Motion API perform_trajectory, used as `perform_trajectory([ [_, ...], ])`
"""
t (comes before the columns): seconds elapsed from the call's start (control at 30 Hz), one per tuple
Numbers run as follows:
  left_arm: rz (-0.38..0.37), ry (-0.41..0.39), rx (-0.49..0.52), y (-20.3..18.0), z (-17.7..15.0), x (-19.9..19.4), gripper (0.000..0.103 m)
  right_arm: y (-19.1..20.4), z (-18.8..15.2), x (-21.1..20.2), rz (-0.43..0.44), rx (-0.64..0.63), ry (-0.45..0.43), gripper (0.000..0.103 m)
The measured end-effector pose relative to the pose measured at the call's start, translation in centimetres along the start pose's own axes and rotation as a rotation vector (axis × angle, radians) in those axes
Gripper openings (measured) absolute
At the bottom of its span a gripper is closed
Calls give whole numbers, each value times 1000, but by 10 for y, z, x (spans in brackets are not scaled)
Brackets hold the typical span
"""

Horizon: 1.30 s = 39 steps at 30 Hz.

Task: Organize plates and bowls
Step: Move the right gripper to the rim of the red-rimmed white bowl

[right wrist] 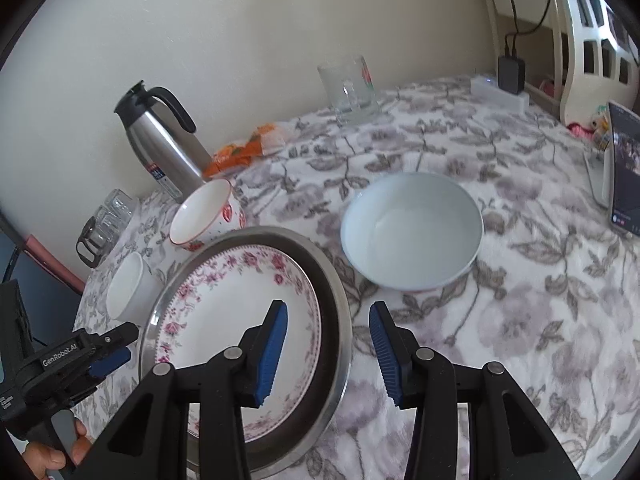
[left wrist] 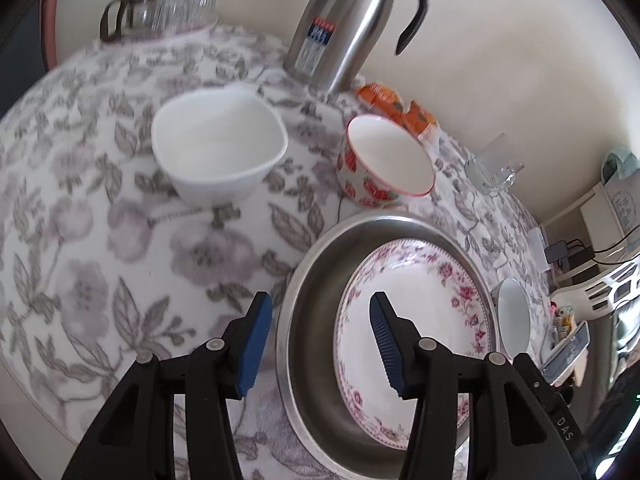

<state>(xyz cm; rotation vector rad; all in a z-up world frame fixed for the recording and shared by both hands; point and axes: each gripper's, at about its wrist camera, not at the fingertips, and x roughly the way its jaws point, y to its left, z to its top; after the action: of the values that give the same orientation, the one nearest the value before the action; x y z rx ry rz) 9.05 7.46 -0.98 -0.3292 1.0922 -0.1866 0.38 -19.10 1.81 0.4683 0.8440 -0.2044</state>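
A floral plate (left wrist: 416, 320) with a pink-flowered rim lies inside a shallow steel pan (left wrist: 308, 320) at the lower centre of the left wrist view; in the right wrist view the same pair sits at lower left. Above the pan stands a small strawberry bowl (left wrist: 380, 164), empty, just beside the pan's rim. A white bowl (left wrist: 220, 148), also empty, stands apart in the upper left of the left wrist view. A wide pale bowl (right wrist: 412, 232), empty, rests right of the pan in the right wrist view, close to it but not touching.

The left gripper (left wrist: 320, 320) hangs over the pan's left rim, its fingers spread with nothing pinched. The right gripper (right wrist: 328, 328) straddles the pan's right rim, fingers likewise spread and gripping nothing.

Everything rests on a grey-flowered tablecloth (right wrist: 520, 320). Against the cream wall (right wrist: 240, 40) stand a steel thermos jug (left wrist: 352, 20), an orange packet (right wrist: 236, 156) and a glass mug (right wrist: 352, 88). A white shelf unit (right wrist: 592, 40) fills the upper right of the right wrist view.
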Motion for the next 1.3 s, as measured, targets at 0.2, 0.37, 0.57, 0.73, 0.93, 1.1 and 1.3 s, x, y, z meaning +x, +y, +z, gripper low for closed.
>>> perform_trajectory([
  [0.2, 39, 16, 20, -13, 2, 2, 60, 16, -3, 14, -17, -61, 25, 82],
  [0.37, 85, 6, 39, -22, 3, 6, 82, 22, -5, 21, -30, -99, 26, 93],
  [0.57, 138, -7, 41, -28, 9, 12, 93, 22, -5, 27, -61, -117, 19, 103],
  [0.73, 147, -49, 7, -28, 20, 11, 97, 16, 0, 28, -84, -87, -10, 103],
  [0.93, 107, -102, -34, -30, 38, 13, 101, 15, 10, 32, -108, -92, -51, 103],
  [1.1, 85, -164, -42, -31, 52, 13, 101, 14, 21, 33, -119, -77, -95, 103],
  [1.3, 49, -219, -8, -29, 73, 14, 101, 24, 32, 27, -105, -119, -175, 103],
])
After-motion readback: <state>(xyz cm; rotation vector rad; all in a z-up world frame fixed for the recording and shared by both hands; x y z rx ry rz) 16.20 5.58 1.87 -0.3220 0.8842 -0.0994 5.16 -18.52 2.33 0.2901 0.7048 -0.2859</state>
